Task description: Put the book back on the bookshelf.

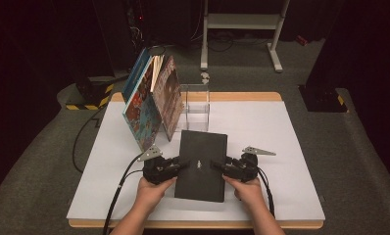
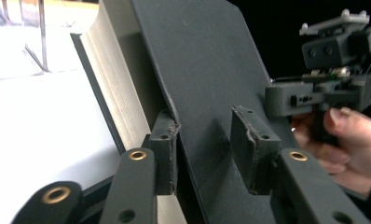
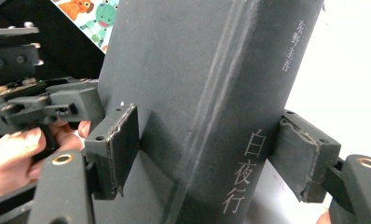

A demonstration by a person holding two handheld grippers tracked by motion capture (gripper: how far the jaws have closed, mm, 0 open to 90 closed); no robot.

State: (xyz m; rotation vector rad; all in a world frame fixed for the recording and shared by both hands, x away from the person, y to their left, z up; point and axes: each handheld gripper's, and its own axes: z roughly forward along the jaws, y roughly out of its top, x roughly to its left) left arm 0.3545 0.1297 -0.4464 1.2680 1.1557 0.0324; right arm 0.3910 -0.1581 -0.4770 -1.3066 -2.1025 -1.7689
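1. The white desk [image 1: 281,147] with its pale wooden edge carries everything. The thick black hardcover book [image 1: 201,164] lies at the middle of the desk's near half, close to the near edge, between my two hands.
2. Toward the far left corner, the colourful picture books [image 1: 151,105] lean together beside the clear plastic bookend [image 1: 195,105]. They are slim, and I judge a nudge would tip them.
3. The black book looks heavy and stiff with a matte cover, so I judge it needs both sides held, spine and fore-edge.
4. My right claw [image 1: 217,165] straddles the spine; its pads sit at both faces, seemingly clamped on.
5. My left claw [image 1: 184,165] has one pad under the front cover alone, the other apart. I judge that loose cover would flop open.
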